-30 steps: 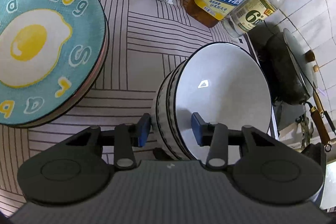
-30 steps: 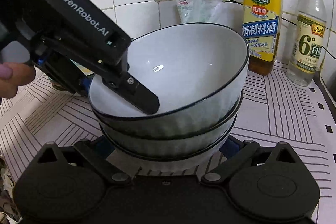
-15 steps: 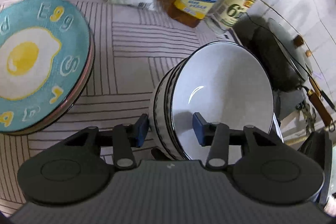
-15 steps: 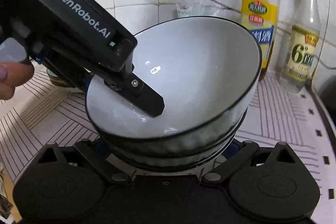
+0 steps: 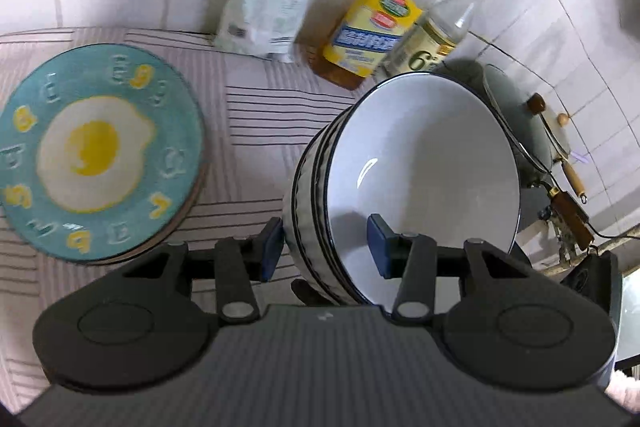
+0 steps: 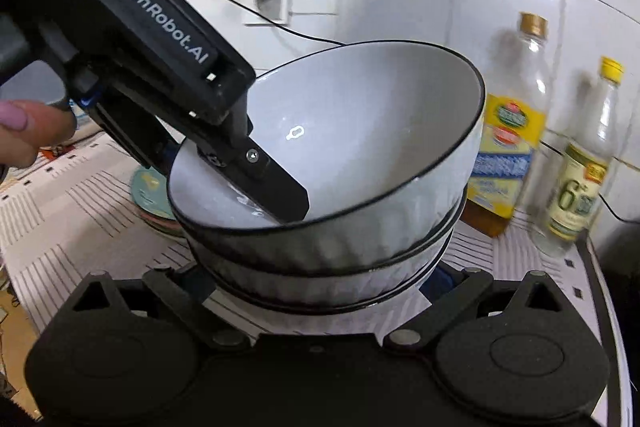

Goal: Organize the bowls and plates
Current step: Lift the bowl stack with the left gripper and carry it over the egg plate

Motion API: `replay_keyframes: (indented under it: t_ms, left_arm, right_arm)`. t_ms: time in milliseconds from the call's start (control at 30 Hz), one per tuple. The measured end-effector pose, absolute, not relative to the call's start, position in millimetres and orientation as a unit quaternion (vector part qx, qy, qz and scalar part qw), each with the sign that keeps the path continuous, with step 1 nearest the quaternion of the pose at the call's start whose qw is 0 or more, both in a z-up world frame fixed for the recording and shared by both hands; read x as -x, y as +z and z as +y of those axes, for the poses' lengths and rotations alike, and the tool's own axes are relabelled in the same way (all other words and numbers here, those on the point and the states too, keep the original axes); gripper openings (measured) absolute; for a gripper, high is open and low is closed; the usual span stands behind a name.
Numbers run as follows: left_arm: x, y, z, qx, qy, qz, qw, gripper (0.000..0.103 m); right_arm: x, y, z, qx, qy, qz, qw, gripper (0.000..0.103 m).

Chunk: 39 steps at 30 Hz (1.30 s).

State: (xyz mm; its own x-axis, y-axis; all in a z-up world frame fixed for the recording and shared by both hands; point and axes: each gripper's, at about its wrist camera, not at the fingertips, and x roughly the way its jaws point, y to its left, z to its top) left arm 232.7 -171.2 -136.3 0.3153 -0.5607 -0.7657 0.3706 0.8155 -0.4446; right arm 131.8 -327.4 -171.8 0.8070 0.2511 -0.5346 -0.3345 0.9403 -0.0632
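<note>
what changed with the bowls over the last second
The stack of bowls has tipped further, its mouth now leaning more toward the left gripper, which still clamps the rim with one finger inside. The right gripper still brackets the stack's base. The egg plate and the bottles stayed put.

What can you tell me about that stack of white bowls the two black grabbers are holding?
The stack of bowls looks to be three nested bowls, glossy white inside, with thin dark rims and ribbed grey-white outer walls, ceramic by the look. It is tilted, its opening turned away from the egg plate. The left gripper pinches the rims, one blue pad inside the top bowl and one outside. The right gripper holds the lowest bowl from both sides near its base. The stack seems lifted off the striped mat.
</note>
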Motion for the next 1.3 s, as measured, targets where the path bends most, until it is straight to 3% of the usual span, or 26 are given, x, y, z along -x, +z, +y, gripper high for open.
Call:
replay_keyframes:
  t_ms: [733, 1300]
  left_arm:
    - [-298.1, -133.5, -38.1, 0.098, -0.212, 0.531, 0.815, 0.044]
    - [-369.2, -171.7, -31.0, 0.025, -0.281, 0.564, 0.776, 0.047]
  right_arm:
    - [-214.3, -183.1, -208.4, 0.046, 0.220, 0.278, 0.934, 0.101]
    - [-245.1, -217.6, -174.9, 0.029, 0.130, 0.320, 0.938, 0.101]
